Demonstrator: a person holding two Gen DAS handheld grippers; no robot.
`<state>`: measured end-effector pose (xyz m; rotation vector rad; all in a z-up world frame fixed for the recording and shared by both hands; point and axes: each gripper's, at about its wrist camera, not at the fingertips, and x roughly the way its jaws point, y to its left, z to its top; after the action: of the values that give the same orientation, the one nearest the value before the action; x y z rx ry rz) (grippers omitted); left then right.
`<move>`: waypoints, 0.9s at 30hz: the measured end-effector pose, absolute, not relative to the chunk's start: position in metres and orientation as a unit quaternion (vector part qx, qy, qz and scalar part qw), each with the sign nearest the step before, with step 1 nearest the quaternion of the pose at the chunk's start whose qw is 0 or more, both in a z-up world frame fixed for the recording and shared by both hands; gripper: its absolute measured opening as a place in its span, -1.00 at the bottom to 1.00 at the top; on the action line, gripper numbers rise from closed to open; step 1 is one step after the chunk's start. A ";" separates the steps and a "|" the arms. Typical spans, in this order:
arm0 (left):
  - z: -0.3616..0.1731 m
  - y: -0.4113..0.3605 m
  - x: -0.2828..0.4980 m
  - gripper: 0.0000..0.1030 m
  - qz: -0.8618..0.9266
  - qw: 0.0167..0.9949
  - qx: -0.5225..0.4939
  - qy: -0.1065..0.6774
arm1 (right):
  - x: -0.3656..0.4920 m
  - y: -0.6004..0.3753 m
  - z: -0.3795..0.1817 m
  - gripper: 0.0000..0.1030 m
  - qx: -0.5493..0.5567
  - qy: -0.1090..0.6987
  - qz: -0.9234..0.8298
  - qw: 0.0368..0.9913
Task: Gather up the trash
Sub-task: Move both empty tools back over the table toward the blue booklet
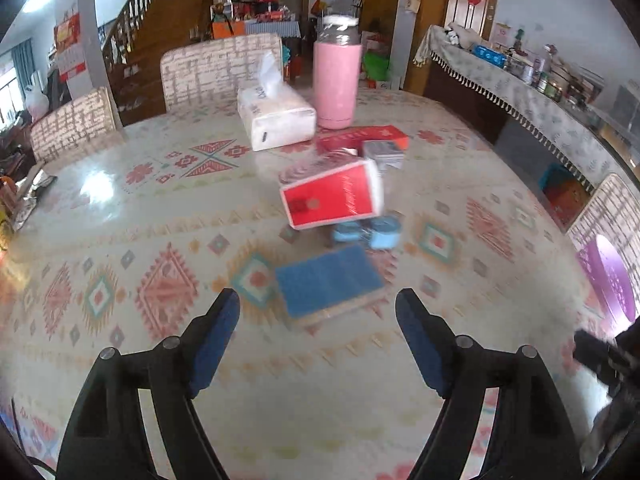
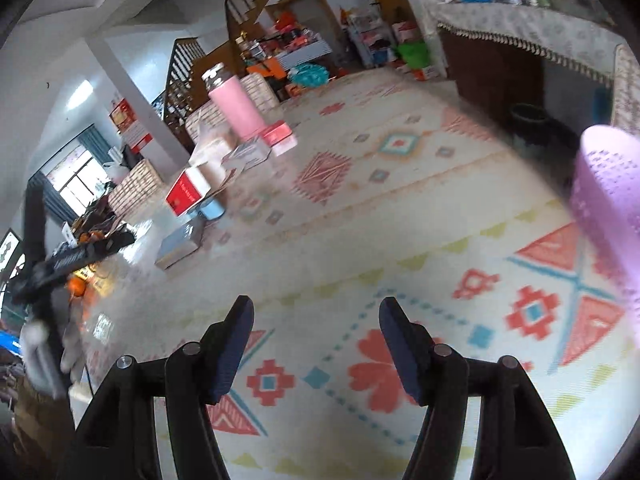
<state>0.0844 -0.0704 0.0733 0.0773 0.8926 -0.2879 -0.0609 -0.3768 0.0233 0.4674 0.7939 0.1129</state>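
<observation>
My left gripper [image 1: 318, 306] is open and empty above the patterned table, just short of a flat blue box [image 1: 328, 284]. Beyond it a red and white carton [image 1: 332, 196] rests tilted on a pale blue roll [image 1: 366, 232]. Further back lie a flat red box [image 1: 362, 138] and a small grey pack [image 1: 384, 152]. My right gripper [image 2: 316, 316] is open and empty over bare tablecloth. In its view the red carton [image 2: 186, 192], the blue roll [image 2: 212, 210] and the blue box [image 2: 178, 246] lie far to the left. A purple perforated basket [image 2: 608, 184] stands at the right.
A pink bottle [image 1: 335, 76] and a tissue pack [image 1: 276, 114] stand at the table's far side. Two covered chairs [image 1: 216, 68] sit behind the table. The purple basket [image 1: 610, 276] is at the right edge. A covered sideboard [image 1: 520, 92] runs along the right wall.
</observation>
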 end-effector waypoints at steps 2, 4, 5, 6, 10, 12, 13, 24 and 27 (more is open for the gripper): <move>0.068 -0.067 0.103 0.54 -0.141 0.890 0.034 0.433 | -0.058 -0.371 0.019 0.36 0.225 0.387 0.063 0.892; 0.061 -0.067 0.121 0.54 -0.148 0.885 0.032 0.440 | -0.058 -0.370 0.021 0.36 0.225 0.379 0.071 0.895; 0.056 -0.067 0.130 0.54 -0.153 0.881 0.030 0.446 | -0.058 -0.372 0.021 0.40 0.225 0.378 0.071 0.895; 0.052 -0.067 0.136 0.54 -0.157 0.879 0.028 0.450 | -0.057 -0.372 0.019 0.41 0.228 0.380 0.070 0.894; 0.037 -0.071 0.156 0.54 -0.176 0.867 0.023 0.466 | -0.055 -0.373 0.018 0.41 0.234 0.380 0.074 0.892; 0.030 -0.073 0.160 0.54 -0.195 0.856 0.008 0.478 | -0.056 -0.372 0.019 0.41 0.228 0.379 0.072 0.894; 0.028 -0.074 0.160 0.54 -0.207 0.850 0.000 0.485 | -0.056 -0.370 0.019 0.41 0.222 0.379 0.073 0.895; 0.020 -0.103 0.107 0.55 -0.284 0.818 0.026 0.500 | -0.056 -0.371 0.018 0.45 0.224 0.384 0.075 0.893; 0.014 -0.118 0.100 0.55 -0.252 0.831 0.061 0.492 | -0.058 -0.370 0.019 0.46 0.220 0.382 0.073 0.895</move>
<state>0.0995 -0.1183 0.0145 0.1298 1.0445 -0.5349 -0.0578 -0.3697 0.0186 0.4559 0.7925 0.1506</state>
